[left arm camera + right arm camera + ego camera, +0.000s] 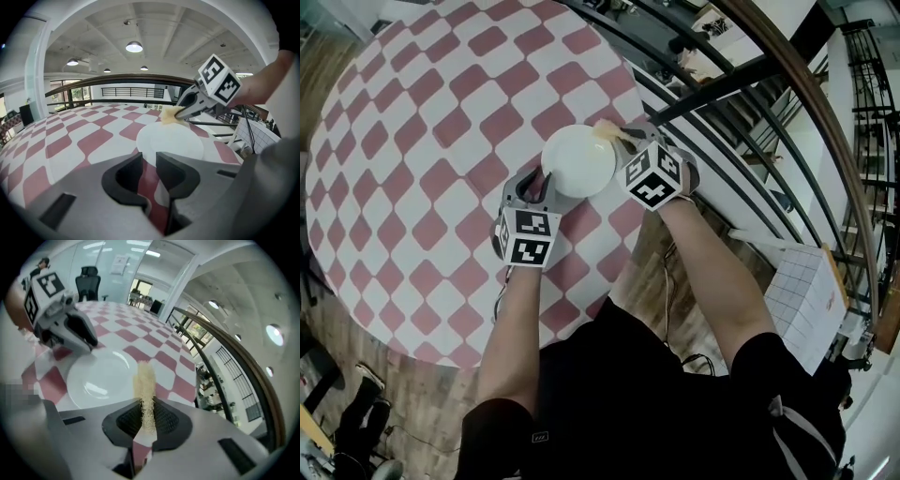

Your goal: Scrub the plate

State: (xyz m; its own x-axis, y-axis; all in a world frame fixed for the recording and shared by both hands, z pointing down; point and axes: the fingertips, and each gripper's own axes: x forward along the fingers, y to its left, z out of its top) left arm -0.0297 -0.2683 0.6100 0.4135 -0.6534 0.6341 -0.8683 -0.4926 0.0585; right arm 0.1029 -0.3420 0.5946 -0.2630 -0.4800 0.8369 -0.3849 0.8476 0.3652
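Note:
A white plate (577,161) (173,140) (98,376) lies on the pink-and-white checked table (422,141), near its right edge. My right gripper (623,139) (146,406) is shut on a pale yellow scrub sponge (607,131) (169,114) (145,380), which sits over the plate's far right rim. My left gripper (546,180) (149,161) stands at the plate's near left rim, its jaws almost together with only tablecloth showing in the thin gap. Whether it touches the rim I cannot tell.
The round table's edge (630,248) runs just under both grippers. A dark curved railing (750,75) stands close behind the right gripper. A gridded paper sheet (806,300) lies at the right, and wooden floor (431,394) lies below the table.

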